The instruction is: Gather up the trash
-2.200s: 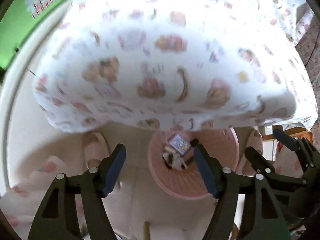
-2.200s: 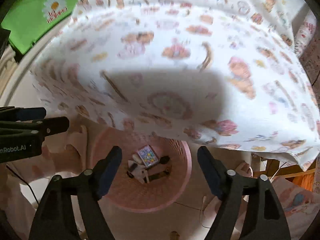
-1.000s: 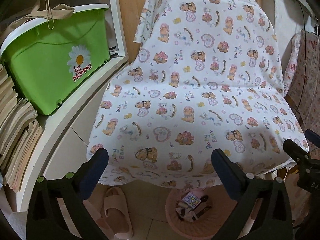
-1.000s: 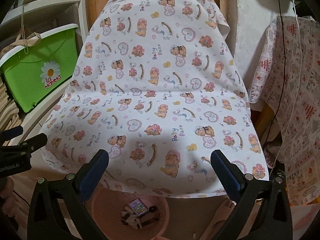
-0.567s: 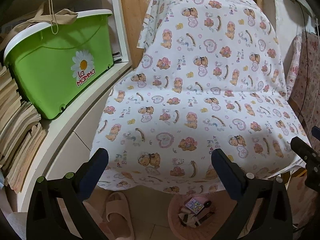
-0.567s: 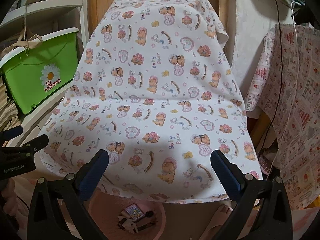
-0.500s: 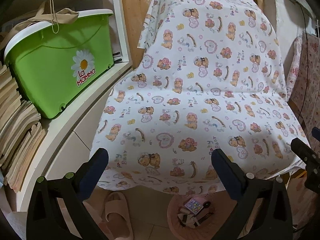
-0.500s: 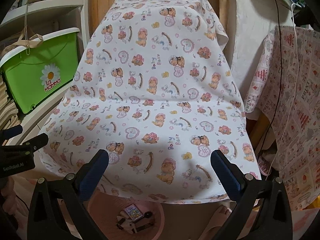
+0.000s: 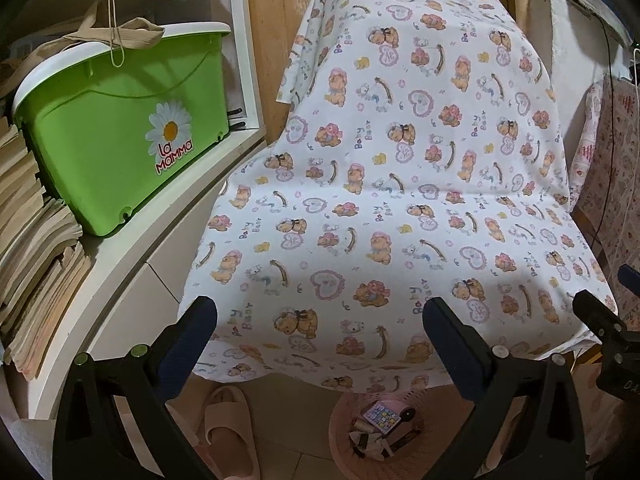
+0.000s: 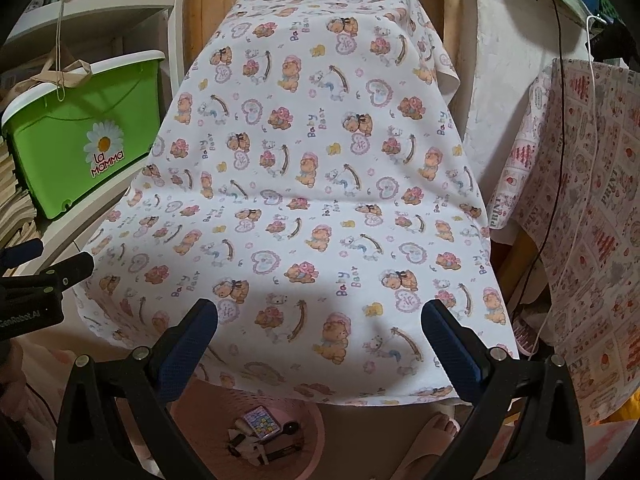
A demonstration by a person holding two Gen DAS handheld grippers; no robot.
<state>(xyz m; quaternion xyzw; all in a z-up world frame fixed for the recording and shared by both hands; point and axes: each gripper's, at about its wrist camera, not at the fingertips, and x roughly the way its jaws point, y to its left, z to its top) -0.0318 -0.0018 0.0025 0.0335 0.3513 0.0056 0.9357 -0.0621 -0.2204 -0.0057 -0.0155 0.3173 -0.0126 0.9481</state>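
A pink trash basket (image 9: 340, 440) stands on the floor below the table's front edge, holding a small colourful carton (image 9: 380, 416) and other scraps; it also shows in the right wrist view (image 10: 316, 436) with the carton (image 10: 262, 426). The table wears a white bear-print cloth (image 9: 400, 200) with nothing lying on it. My left gripper (image 9: 320, 332) is open and empty, held above the table's front edge. My right gripper (image 10: 320, 332) is open and empty too, beside it to the right.
A green La Mamma tub (image 9: 120, 140) sits on a white shelf unit (image 9: 132, 264) at the left, next to stacked papers (image 9: 36, 260). A slipper (image 9: 228, 432) lies on the floor by the basket. A printed cloth (image 10: 580, 220) hangs at the right.
Both grippers have risen and pulled back from low over the basket; the whole table top has come into view. Over the last half second they barely move. Both stay open.
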